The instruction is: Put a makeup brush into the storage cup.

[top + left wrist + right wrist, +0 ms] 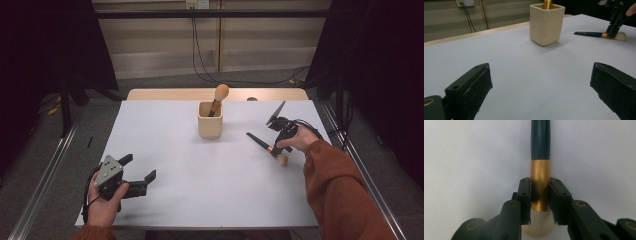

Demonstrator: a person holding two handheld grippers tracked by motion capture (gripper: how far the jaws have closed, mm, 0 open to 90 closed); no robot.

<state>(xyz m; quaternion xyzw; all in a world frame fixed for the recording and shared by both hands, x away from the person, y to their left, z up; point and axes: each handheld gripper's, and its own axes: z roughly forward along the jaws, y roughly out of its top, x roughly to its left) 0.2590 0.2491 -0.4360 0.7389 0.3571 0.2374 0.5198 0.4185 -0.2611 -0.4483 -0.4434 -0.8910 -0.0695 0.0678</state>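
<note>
Fingers of the left gripper (pixel 138 172), near left, are spread wide over the bare table (pixel 200 175). Farther right, the right gripper (pixel 540 195) is clenched on a brush (pixel 539 157) lying flat; beyond stands a cup (pixel 210 121).

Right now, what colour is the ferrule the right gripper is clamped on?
Gold, on the makeup brush; clearest in the right gripper view.

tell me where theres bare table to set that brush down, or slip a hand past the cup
Bare patches: the wide middle of the table between the left gripper and the cup, and the far left corner beside the cup. It is crowded on the right, where the right gripper is shut on the dark-handled brush.
</note>
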